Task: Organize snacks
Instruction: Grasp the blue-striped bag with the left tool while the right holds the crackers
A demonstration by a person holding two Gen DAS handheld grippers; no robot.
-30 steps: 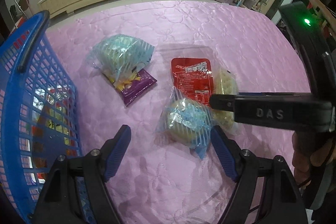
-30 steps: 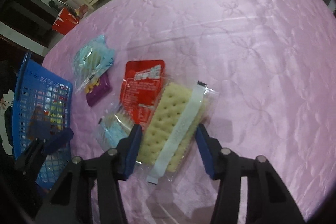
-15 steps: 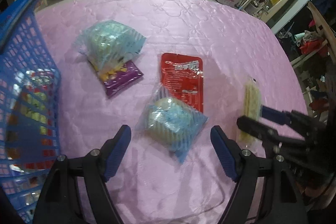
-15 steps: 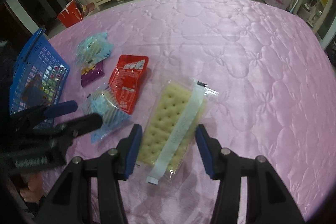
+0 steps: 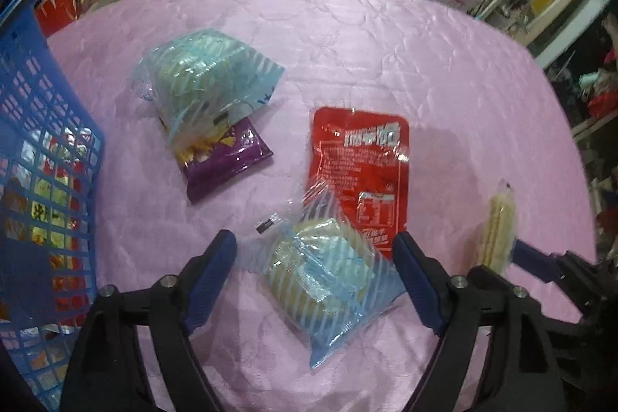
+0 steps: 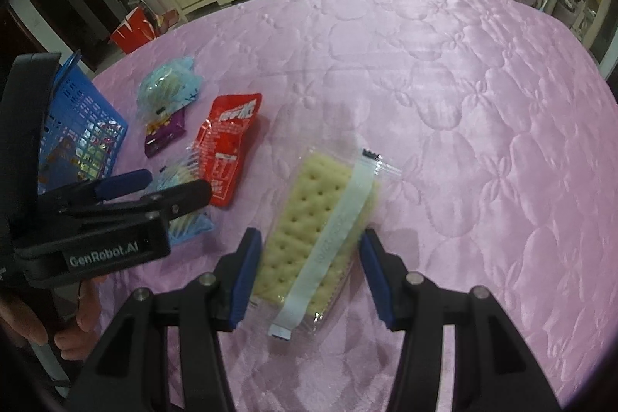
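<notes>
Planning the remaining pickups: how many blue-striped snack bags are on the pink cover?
2: one blue-striped bag between the left gripper's open jaws, another farther back atop the purple packet. The basket may hide more.

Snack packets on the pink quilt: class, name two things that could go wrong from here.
1. The near blue striped packet overlaps the red packet; the left gripper, jaws just opening wider around it, might drag both.
2. The right gripper holds the cracker pack by its long edges; a hard squeeze could crack the biscuits, or the slick wrapper could slip on the way to the blue basket.
</notes>
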